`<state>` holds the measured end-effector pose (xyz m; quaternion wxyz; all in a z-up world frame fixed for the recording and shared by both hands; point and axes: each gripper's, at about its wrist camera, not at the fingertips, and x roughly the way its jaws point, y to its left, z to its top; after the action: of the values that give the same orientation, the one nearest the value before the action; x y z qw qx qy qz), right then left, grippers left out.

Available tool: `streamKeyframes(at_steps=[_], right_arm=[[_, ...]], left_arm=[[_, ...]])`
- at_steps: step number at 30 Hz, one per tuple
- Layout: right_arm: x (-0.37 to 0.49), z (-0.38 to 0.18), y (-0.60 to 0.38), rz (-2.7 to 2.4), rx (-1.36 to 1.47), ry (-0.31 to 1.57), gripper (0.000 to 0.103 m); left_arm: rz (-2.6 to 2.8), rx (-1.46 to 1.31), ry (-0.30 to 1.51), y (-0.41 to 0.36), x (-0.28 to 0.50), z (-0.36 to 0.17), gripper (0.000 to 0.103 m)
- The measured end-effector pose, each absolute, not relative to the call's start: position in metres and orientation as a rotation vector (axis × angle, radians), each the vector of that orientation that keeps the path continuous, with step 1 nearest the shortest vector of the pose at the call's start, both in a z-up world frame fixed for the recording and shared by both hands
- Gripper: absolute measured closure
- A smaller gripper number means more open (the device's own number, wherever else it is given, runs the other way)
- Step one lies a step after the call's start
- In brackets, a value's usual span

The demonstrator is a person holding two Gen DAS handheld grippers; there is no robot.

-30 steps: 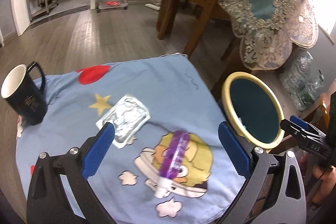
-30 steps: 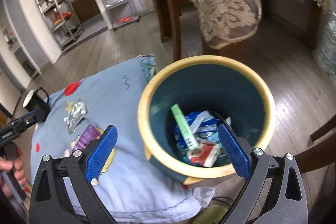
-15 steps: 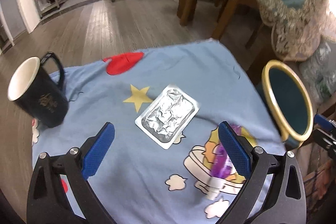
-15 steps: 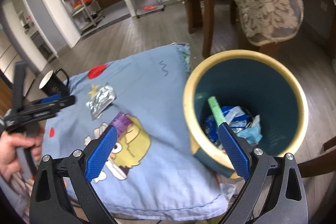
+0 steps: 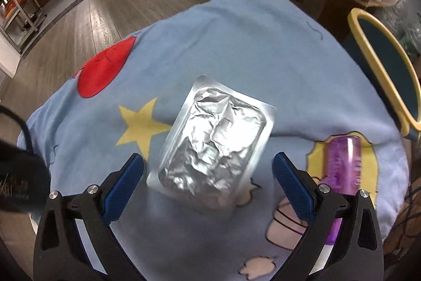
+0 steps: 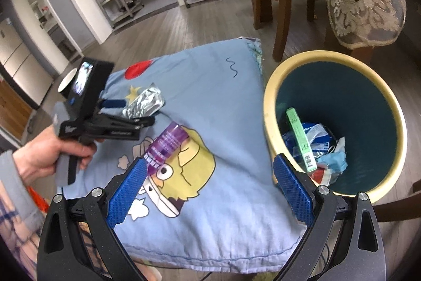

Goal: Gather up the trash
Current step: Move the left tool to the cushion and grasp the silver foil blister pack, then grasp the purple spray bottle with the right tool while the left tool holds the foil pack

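Foil packet point(image 5: 214, 146) flat on table point(image 5: 236, 49), left of bin point(image 6: 334, 123), between wide-open, empty left gripper point(image 5: 208, 185) fingers. Right gripper point(image 6: 209, 188) open, empty. Risk: thin foil slipping, cloth pinched instead.

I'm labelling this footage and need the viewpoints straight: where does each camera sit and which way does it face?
Left wrist: on the left hand-held gripper, facing down at the foil packet between its open fingers.
Right wrist: on the right hand-held gripper, facing across the blue cloth and bin; the person's left hand shows.
Shared: packet, purple tube, bin, cloth.
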<state>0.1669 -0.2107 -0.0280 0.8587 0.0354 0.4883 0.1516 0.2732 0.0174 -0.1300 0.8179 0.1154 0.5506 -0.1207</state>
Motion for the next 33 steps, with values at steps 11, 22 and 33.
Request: streamKeyframes(at_steps=[11,22,33], right_arm=[[0.167,-0.042,-0.192,0.356,0.063,1.073,0.007],[0.170,-0.062,-0.172,0.381,0.092,1.175,0.007],[0.187,-0.084,-0.156,0.348,0.205,1.246,0.007]], left_arm=[[-0.274,0.196,1.160,0.027,0.267,-0.122,0.035],[-0.160,0.012,1.039,0.064,0.223,-0.019,0.036],[-0.176,-0.064,0.915,0.082,0.163,0.045,0.035]])
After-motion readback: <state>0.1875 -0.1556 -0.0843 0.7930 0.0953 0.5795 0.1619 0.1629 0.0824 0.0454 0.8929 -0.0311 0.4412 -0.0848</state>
